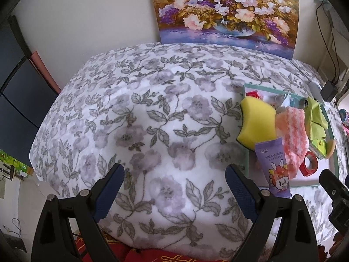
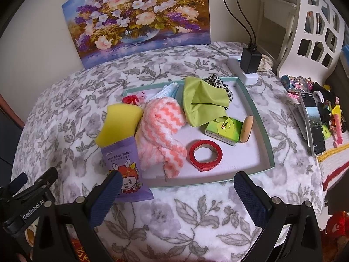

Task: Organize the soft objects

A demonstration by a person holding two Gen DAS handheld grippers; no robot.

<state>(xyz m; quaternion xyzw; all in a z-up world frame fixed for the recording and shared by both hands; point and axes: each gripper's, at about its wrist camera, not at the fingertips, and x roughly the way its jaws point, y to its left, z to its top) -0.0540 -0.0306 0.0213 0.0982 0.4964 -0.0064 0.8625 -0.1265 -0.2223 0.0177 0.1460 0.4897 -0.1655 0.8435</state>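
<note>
A shallow teal-rimmed tray (image 2: 250, 100) (image 1: 247, 87) on the floral blanket holds a yellow sponge (image 2: 117, 120) (image 1: 257, 120), a pink-and-white fuzzy sock (image 2: 161, 131) (image 1: 293, 135), a green cloth (image 2: 202, 102) (image 1: 314, 118), a leopard scrunchie (image 2: 216, 80), a red tape roll (image 2: 205, 155) (image 1: 308, 163), a green box (image 2: 224, 128) and a round puff (image 2: 246, 128). A purple baby-wipes pack (image 2: 126, 166) (image 1: 276, 166) leans over the tray's left edge. My right gripper (image 2: 176, 187) stands open just before the tray's near rim. My left gripper (image 1: 174, 181) stands open over bare blanket, left of the tray.
A flower painting (image 2: 139, 19) (image 1: 224, 11) leans on the back wall. A white power strip with a black charger (image 2: 249, 61) lies behind the tray. A phone (image 2: 313, 122) and small toys crowd the right edge beside a white chair (image 2: 309, 32).
</note>
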